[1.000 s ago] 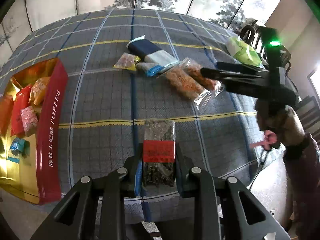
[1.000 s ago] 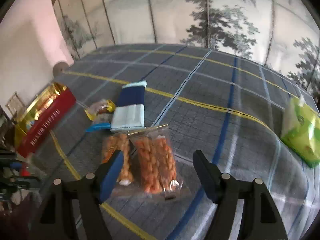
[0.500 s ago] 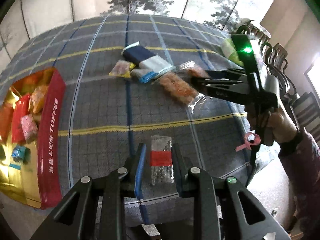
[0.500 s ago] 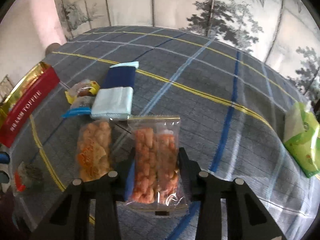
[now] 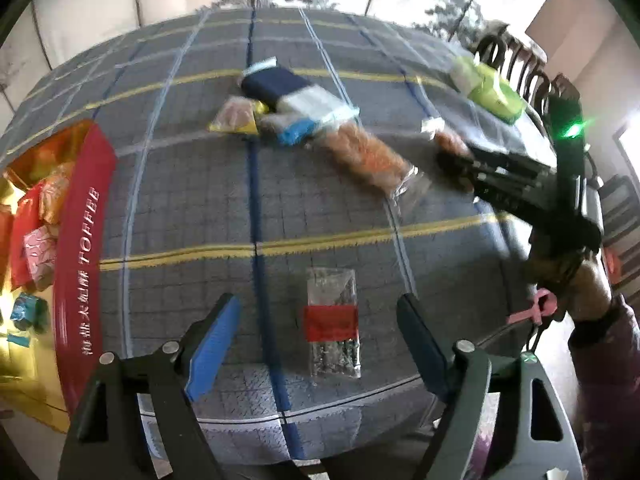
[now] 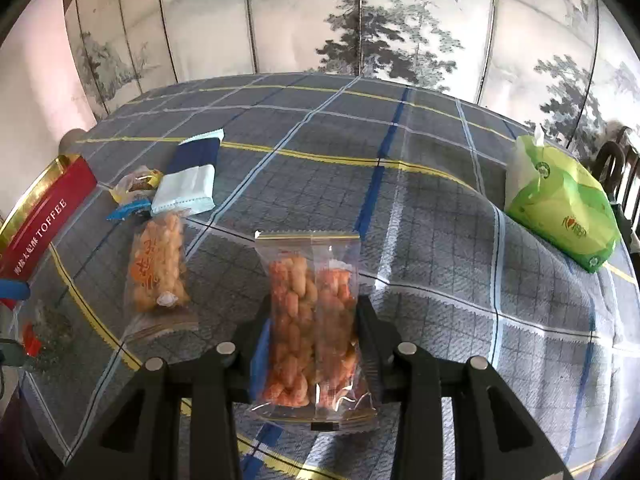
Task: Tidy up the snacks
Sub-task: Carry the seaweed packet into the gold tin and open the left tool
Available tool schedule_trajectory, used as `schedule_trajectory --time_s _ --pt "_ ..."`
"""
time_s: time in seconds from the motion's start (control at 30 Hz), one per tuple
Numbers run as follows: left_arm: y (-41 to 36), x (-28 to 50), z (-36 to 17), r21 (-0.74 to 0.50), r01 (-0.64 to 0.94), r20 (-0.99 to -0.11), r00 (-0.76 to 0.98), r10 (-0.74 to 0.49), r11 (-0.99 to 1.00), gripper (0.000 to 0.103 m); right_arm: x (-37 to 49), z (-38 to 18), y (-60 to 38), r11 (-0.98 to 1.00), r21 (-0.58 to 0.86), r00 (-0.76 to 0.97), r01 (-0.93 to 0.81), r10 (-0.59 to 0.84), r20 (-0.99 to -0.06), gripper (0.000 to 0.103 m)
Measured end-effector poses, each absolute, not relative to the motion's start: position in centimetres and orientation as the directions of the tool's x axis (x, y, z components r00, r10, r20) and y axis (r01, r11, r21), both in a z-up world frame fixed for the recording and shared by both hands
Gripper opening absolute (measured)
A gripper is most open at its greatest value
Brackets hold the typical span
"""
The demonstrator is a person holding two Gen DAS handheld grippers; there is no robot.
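Several wrapped snacks in toffee tin (image 5: 82,248); left claw (image 5: 320,334) open, right claw (image 6: 310,334) gripping fried-twist bag (image 6: 310,312).

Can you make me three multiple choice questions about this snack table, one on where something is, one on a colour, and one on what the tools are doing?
1. Where does the green tissue pack lie?
A. Inside the toffee tin
B. On the tablecloth, far right in the right wrist view
C. Under the navy packet

2. What colour is the band across the small clear packet in front of the left tool?
A. Red
B. Green
C. White

3. What is the right tool doing?
A. Open above a bare cloth
B. Closed on the bag of orange twists
C. Gripping the toffee tin

Answers: 1 B, it sits alone at the cloth's right edge. 2 A, a red label crosses it. 3 B, both fingers press the bag's sides.
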State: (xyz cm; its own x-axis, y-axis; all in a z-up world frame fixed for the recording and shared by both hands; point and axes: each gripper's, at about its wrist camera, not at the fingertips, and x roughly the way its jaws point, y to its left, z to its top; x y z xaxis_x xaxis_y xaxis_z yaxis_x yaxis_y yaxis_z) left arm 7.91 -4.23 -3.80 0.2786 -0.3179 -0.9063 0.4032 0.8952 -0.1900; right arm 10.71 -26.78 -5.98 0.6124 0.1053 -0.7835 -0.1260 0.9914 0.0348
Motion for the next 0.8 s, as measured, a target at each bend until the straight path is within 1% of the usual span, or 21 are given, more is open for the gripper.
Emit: schedule_trajectory --time_s 0.03,0.07,0.13,0.2,0.3,0.4,0.67,0.8 --pt "-4.4 8.0 -4.3 -0.198 0.408 -0.910 0.262 -0.322 0.891 0.054 10.7 -6.0 -26.8 0.992 0.037 0.615 -0.122 0.105 -0.781 0.039" --pt "-4.6 8.0 -5.0 -0.179 0.414 -0.920 0.252 -0.301 0.893 0.023 10.7 -6.0 -26.7 0.992 0.032 0.616 -0.119 0.099 -0.781 0.039" --pt "-5.0 7.8 -5.6 -0.130 0.409 -0.927 0.274 -0.257 0.903 0.023 10.7 -6.1 -26.6 0.993 0.028 0.617 -0.111 0.091 -0.782 0.039" --pt "-5.3 7.3 -5.5 -0.103 0.418 -0.920 0.304 -0.245 0.903 0.023 10.7 -6.1 -26.6 0.995 0.016 0.618 -0.098 0.073 -0.783 0.039" --pt "-5.4 6.3 -5.1 -0.129 0.438 -0.910 0.305 -0.282 0.890 0.023 10.8 -6.1 -26.8 0.998 0.000 0.618 -0.067 0.041 -0.785 0.039" --pt "-5.3 4.7 -4.0 -0.095 0.441 -0.893 0.357 -0.272 0.892 0.023 10.9 -6.1 -26.9 0.999 -0.011 0.619 -0.051 0.023 -0.785 0.039" --pt "-2.4 2.4 -1.9 -0.173 0.399 -0.875 0.357 -0.326 0.901 0.023 10.9 -6.1 -26.7 0.998 -0.048 0.622 -0.032 -0.018 -0.783 0.039" --pt "0.3 1.9 -0.4 -0.204 0.354 -0.861 0.380 -0.340 0.913 0.023 10.9 -6.0 -27.0 0.999 -0.039 0.620 -0.015 -0.021 -0.784 0.039"
